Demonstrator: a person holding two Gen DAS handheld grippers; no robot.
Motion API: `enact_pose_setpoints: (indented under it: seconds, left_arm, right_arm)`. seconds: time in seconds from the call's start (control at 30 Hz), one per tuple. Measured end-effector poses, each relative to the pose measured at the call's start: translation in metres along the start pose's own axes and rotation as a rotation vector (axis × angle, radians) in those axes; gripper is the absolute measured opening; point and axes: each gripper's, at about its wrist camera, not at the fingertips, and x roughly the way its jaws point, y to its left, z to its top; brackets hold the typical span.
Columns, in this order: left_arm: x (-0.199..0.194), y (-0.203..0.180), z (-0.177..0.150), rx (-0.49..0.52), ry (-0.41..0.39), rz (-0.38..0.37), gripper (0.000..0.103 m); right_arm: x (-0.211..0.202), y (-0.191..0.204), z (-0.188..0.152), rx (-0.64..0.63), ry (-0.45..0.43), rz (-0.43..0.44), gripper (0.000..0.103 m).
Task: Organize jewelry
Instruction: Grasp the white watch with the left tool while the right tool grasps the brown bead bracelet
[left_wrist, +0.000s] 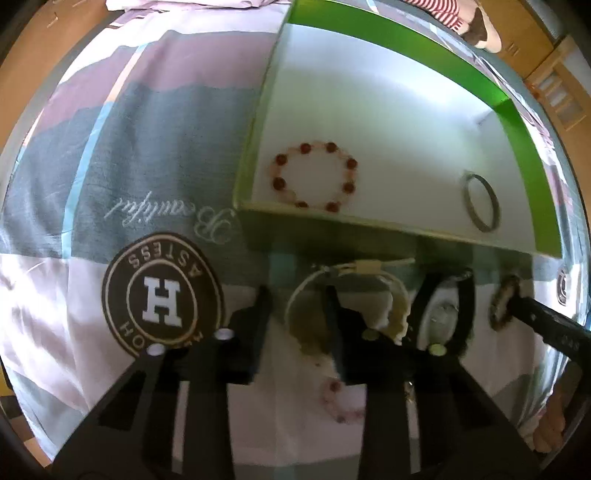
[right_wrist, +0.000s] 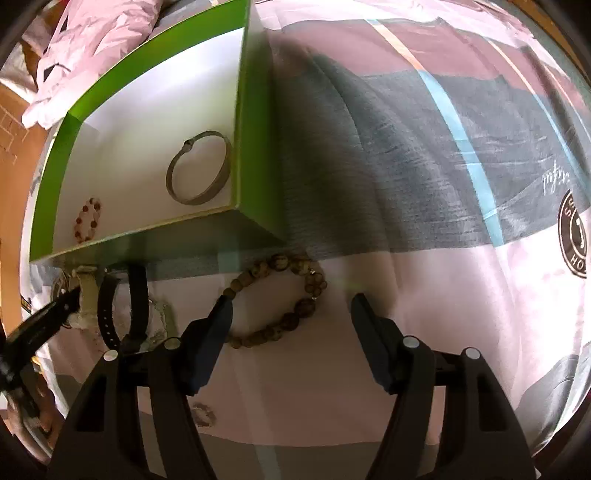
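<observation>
A green box (left_wrist: 436, 70) with a white floor holds a red-beaded bracelet (left_wrist: 314, 176) and a metal bangle (left_wrist: 481, 202). The box (right_wrist: 255, 122), bangle (right_wrist: 199, 168) and red bracelet (right_wrist: 88, 219) also show in the right wrist view. My left gripper (left_wrist: 297, 295) is open, its right finger inside a cream-strapped watch (left_wrist: 369, 291). A black-strapped watch (left_wrist: 445, 310) lies beside it. My right gripper (right_wrist: 290, 306) is open around a brown bead bracelet (right_wrist: 280, 299) on the bed. The brown bracelet (left_wrist: 502, 302) shows in the left view, touched by the right gripper's finger.
A patterned bedspread (left_wrist: 140, 155) with a round "H" logo (left_wrist: 162, 299) covers the bed. A small pink bead bracelet (left_wrist: 341, 404) lies under the left gripper; it also shows in the right wrist view (right_wrist: 204, 414). Wooden floor and furniture surround the bed.
</observation>
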Motion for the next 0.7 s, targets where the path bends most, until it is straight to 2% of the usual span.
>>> enact_pose_setpoints:
  seconds: [0.03, 0.2, 0.3, 0.4, 0.5, 0.53, 0.7]
  left_arm:
    - [0.000, -0.002, 0.002, 0.008, -0.008, 0.010, 0.009]
    - [0.001, -0.017, 0.001, 0.062, -0.023, 0.083, 0.007]
    - [-0.008, -0.024, 0.000, 0.067, -0.040, 0.078, 0.006]
    - [-0.017, -0.028, -0.003, 0.068, -0.050, 0.072, 0.006]
    - [-0.019, -0.029, -0.006, 0.058, -0.041, 0.052, 0.006]
    - [-0.020, -0.023, -0.003, 0.051, -0.038, 0.045, 0.006]
    - [-0.027, -0.017, -0.008, 0.030, -0.037, 0.029, 0.006]
  right_arm:
    - [0.001, 0.003, -0.001, -0.008, -0.002, -0.006, 0.065]
    - [0.008, 0.018, 0.000, -0.022, -0.008, -0.020, 0.056]
    - [0.012, 0.024, -0.004, -0.030, -0.021, -0.048, 0.045]
    - [0.018, 0.027, -0.002, -0.045, -0.032, -0.075, 0.040]
    - [0.020, 0.031, -0.004, -0.084, -0.066, -0.113, 0.023]
    - [0.020, 0.033, -0.004, -0.100, -0.077, -0.125, 0.012]
    - [0.019, 0.035, -0.004, -0.095, -0.110, -0.117, 0.012]
